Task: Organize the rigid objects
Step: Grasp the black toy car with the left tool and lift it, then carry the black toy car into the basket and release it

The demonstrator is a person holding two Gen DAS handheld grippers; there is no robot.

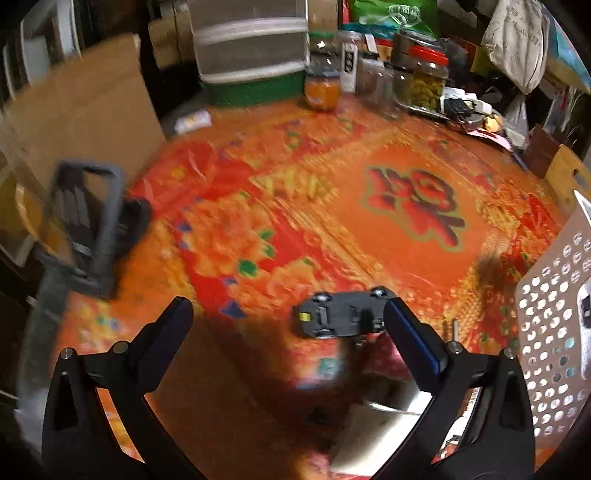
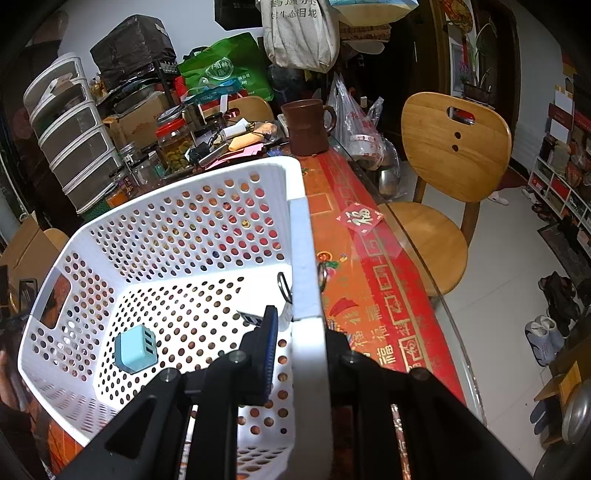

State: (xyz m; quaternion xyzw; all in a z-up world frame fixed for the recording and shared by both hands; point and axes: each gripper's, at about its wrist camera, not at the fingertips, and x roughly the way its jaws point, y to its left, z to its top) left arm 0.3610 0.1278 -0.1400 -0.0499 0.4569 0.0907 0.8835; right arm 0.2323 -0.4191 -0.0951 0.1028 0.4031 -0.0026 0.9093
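Readable writing: red 福 sticker [image 2: 359, 218] right of centre in the right wrist view, lying on the surface [image 2: 373, 295]; more 福 characters run along the red-orange cloth's border, lower centre. Large red character on the cloth [image 1: 413, 206], centre-right of the left view; blurred, can't read it. Tote bag [image 2: 299, 33] at top centre has print, only partly legible.

White perforated basket [image 2: 177, 236] fills the left half of the right view. Inside: pale blue USB charger [image 2: 135, 349] on the floor lower left, a small item near the right wall, unclear.

Right tool [image 2: 295, 354] clenched on the basket's right wall, one finger inside, one outside.

Left tool [image 1: 291, 325] released, fingers spread. Black toy car [image 1: 343, 314] lies upside down, lower centre, touching the right finger [image 1: 417, 339].

Jars [image 1: 424, 77] at upper right, one with greenish contents, orange jar [image 1: 322, 88] beside them.
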